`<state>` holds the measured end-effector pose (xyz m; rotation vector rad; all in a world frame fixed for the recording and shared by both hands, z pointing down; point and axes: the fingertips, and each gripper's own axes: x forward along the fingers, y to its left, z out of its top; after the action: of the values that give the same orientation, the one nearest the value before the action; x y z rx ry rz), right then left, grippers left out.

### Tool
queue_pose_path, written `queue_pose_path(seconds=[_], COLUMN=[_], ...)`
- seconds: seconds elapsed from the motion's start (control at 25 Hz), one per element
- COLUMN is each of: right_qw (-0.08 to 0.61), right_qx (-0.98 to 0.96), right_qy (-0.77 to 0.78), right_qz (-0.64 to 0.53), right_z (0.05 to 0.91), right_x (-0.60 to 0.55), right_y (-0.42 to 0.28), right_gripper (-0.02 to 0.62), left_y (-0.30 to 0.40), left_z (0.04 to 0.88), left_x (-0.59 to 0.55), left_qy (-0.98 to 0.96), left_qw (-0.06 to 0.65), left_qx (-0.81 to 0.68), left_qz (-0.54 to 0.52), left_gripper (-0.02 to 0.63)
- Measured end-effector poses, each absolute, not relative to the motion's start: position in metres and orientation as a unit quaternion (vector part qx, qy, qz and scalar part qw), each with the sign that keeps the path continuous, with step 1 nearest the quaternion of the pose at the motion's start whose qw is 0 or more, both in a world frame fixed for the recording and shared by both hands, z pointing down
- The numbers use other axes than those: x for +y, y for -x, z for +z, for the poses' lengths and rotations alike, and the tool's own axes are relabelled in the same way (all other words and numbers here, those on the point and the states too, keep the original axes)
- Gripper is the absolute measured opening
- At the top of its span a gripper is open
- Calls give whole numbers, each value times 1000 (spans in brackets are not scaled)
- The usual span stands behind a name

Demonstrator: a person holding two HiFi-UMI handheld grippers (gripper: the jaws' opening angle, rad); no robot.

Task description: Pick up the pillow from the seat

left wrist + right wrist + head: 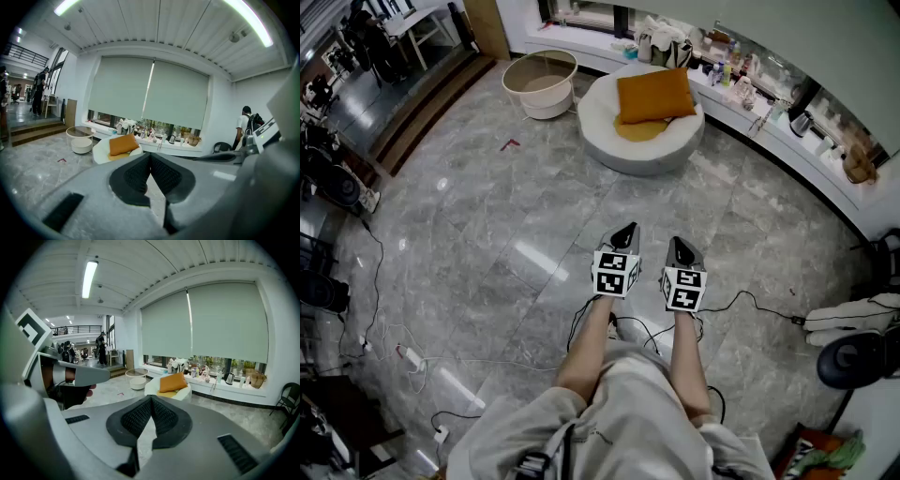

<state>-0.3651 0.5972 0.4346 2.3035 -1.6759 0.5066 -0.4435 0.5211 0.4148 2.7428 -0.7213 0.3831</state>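
An orange pillow lies on a round white seat far ahead, over a yellow cushion. The pillow and seat show small in the left gripper view, and the pillow sits on the seat in the right gripper view too. My left gripper and right gripper are held side by side over the floor, well short of the seat. Both are shut with nothing between the jaws; the tips meet in the left gripper and right gripper views.
A round white side table stands left of the seat. A long ledge with bottles and bags runs behind it. Cables trail on the grey floor at the near left. A person stands far right; others far left.
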Motion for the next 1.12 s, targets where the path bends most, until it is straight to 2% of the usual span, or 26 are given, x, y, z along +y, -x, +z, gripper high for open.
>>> queue_pose_path(seconds=[0.4, 0.76, 0.96, 1.12], right_qw=[139, 113, 69, 84], right_qx=[-542, -531, -554, -547], right_qy=[-807, -811, -797, -796], right_qz=[191, 218, 232, 243], right_z=[460, 466, 465, 490], right_x=[537, 527, 509, 493], right_y=[351, 347, 341, 326], right_gripper=[6, 7, 8, 8], left_y=[441, 441, 434, 427], left_z=[449, 470, 463, 479], left_x=[457, 443, 434, 419], left_qy=[-946, -941, -937, -934], left_qw=[174, 213, 227, 224], left_qx=[-227, -209, -217, -224], left_qz=[153, 162, 153, 165], left_gripper=[9, 9, 9, 9])
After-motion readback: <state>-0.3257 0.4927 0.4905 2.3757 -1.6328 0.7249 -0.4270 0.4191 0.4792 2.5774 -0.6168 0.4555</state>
